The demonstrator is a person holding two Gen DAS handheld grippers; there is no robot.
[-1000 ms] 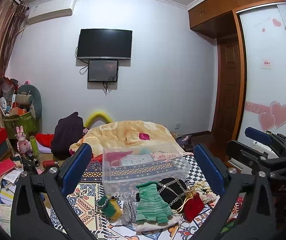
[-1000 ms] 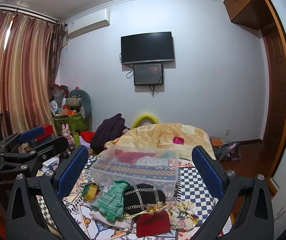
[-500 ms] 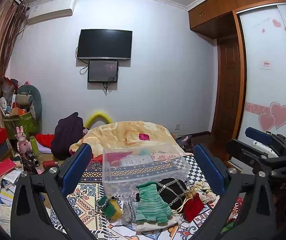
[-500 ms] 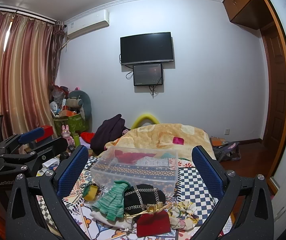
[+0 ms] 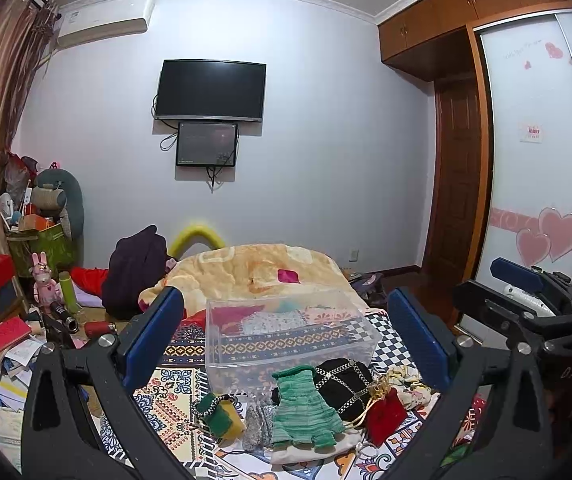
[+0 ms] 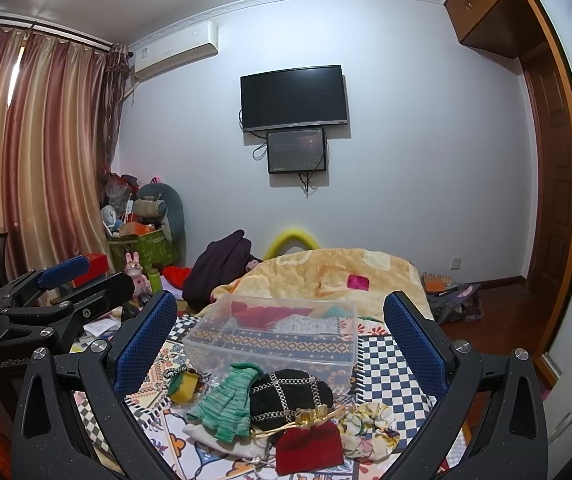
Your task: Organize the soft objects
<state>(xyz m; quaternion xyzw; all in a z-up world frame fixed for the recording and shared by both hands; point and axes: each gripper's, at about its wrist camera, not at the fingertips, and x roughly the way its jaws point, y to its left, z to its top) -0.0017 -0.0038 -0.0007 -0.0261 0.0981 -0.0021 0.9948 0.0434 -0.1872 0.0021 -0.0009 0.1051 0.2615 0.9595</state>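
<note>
A clear plastic bin (image 5: 286,334) (image 6: 274,338) stands empty on the patterned bed cover. In front of it lies a pile of soft things: a green knit glove (image 5: 306,412) (image 6: 228,404), a black pouch with a chain (image 5: 346,384) (image 6: 286,398), a red pouch (image 5: 384,412) (image 6: 310,446), a floral scrunchie (image 6: 370,426), and a green-yellow sponge (image 5: 222,418) (image 6: 184,386). My left gripper (image 5: 286,344) and right gripper (image 6: 282,342) are both open and empty, held above the pile.
A peach blanket (image 5: 254,272) and a dark garment (image 5: 134,272) lie behind the bin. Boxes, books and toys clutter the floor at the left (image 5: 2,320). A wardrobe with sliding doors (image 5: 534,160) is on the right.
</note>
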